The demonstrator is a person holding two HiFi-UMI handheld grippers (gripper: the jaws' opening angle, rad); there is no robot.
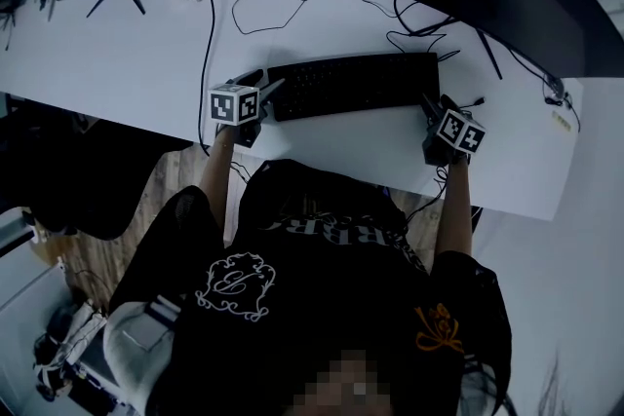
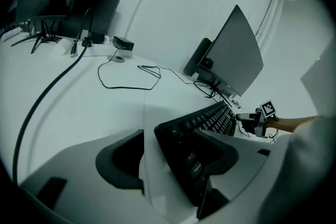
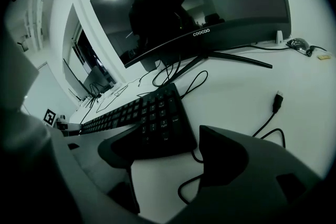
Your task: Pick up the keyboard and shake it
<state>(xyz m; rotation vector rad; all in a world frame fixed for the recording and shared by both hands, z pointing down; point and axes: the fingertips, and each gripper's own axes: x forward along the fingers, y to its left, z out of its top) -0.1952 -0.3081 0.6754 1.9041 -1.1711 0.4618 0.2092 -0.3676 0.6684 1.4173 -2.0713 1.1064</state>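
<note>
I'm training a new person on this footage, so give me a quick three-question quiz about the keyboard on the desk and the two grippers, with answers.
1. True or false: the keyboard is lifted off the desk.
2. The jaws of the left gripper and the right gripper stand: A) both apart, B) both shut, C) one apart, one shut.
3. Which end of the keyboard is each gripper at?

Key: 1 false, it lies flat on the desk. 2 A. 3 left gripper at the left end, right gripper at the right end.
</note>
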